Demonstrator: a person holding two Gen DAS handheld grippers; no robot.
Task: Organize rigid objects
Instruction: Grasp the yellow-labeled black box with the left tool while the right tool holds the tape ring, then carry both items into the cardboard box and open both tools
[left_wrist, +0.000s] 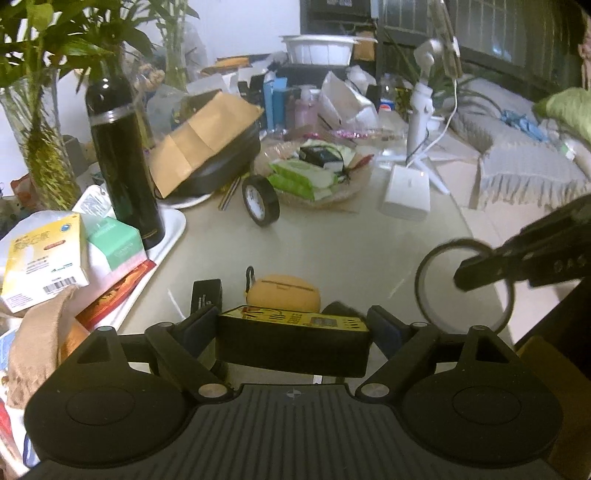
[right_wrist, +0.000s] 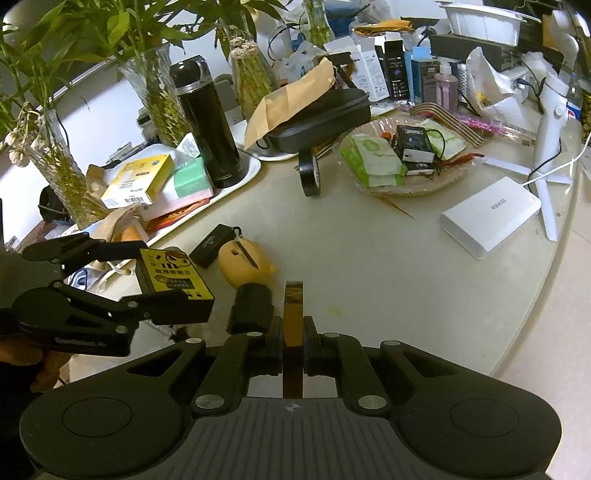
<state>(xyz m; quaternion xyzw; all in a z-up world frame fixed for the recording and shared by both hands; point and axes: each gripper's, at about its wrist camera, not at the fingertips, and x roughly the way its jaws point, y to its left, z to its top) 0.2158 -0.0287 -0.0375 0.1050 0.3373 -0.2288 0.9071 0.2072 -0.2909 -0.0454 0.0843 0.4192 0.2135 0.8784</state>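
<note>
**Both hands loaded, the open stretch of table lies ahead and to the right**

We hold the yellow-topped black box (left_wrist: 293, 334) crosswise in the left gripper (left_wrist: 293, 325): its long axis runs from finger to finger, and the fingers (left_wrist: 201, 325) stand wide but pressed on its two short ends. In the right wrist view the same box sits at the left of the frame, clear of the table. The right gripper (right_wrist: 293, 332) has its fingers (right_wrist: 275, 339) drawn together on the rim of a tape ring (right_wrist: 293, 314), held edge-on so that it rises thin and upright between them; in the left wrist view the ring shows as an open hoop at the right.

Just beyond the box, low in the left wrist view, lie a yellow rounded case (left_wrist: 282, 291), a small black box (left_wrist: 207, 293) to its left and a dark cylinder (right_wrist: 251, 308) near the ring. These three crowd the nearest patch, so we judge that setting the box straight down would land it on or against them.

Farther up the frame stands a black tape roll (left_wrist: 260, 201) on edge, beside a wicker tray (left_wrist: 325, 195) of packets; a white tray (left_wrist: 173, 225) with a black flask (left_wrist: 123, 162) fills the left. Bare table (left_wrist: 351, 240) lies centre-right, short of the white power brick (left_wrist: 406, 192).
</note>
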